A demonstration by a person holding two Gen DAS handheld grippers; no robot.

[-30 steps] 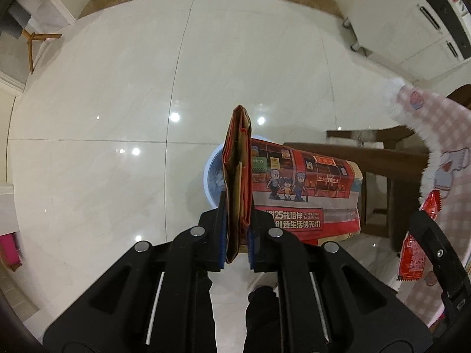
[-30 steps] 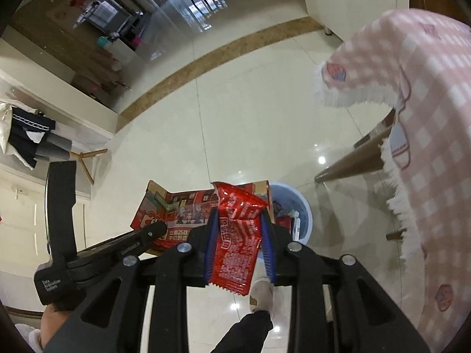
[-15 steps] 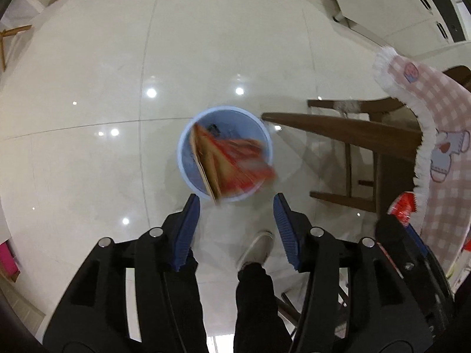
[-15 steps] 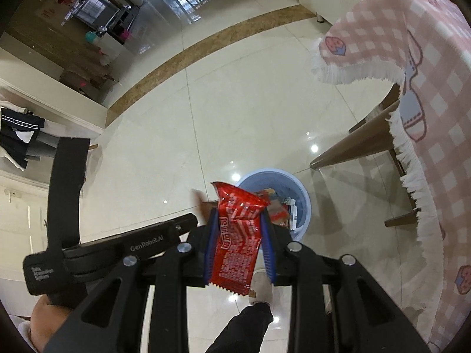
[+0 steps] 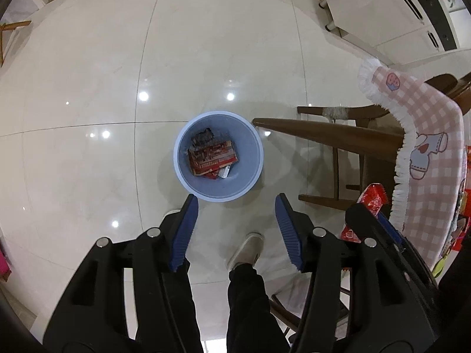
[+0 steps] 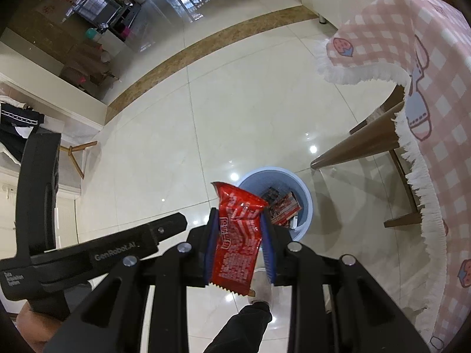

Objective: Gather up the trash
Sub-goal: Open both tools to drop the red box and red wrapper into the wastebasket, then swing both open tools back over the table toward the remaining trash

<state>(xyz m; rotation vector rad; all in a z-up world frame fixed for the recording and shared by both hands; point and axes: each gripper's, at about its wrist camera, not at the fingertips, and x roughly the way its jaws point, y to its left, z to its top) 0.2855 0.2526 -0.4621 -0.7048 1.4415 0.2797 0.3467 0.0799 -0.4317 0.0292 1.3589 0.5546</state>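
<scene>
Hanging above the blue bin (image 5: pixel 217 189), the left gripper (image 5: pixel 235 203) has just been opening, its jaws now apart with nothing between them; the right gripper (image 6: pixel 239 220) clamps a red snack wrapper (image 6: pixel 237 241) near the bin's rim; inside the bin lies a red printed carton (image 5: pixel 212 157), perhaps over other scraps; just beyond the bin stands a wooden table leg (image 5: pixel 323 132) under a pink checked tablecloth (image 5: pixel 426 147).

"GenRobot.AI" is printed in white on the black left gripper (image 6: pixel 97 253) body at the left; the red wrapper's (image 6: pixel 237 235) white characters stay unreadable.
</scene>
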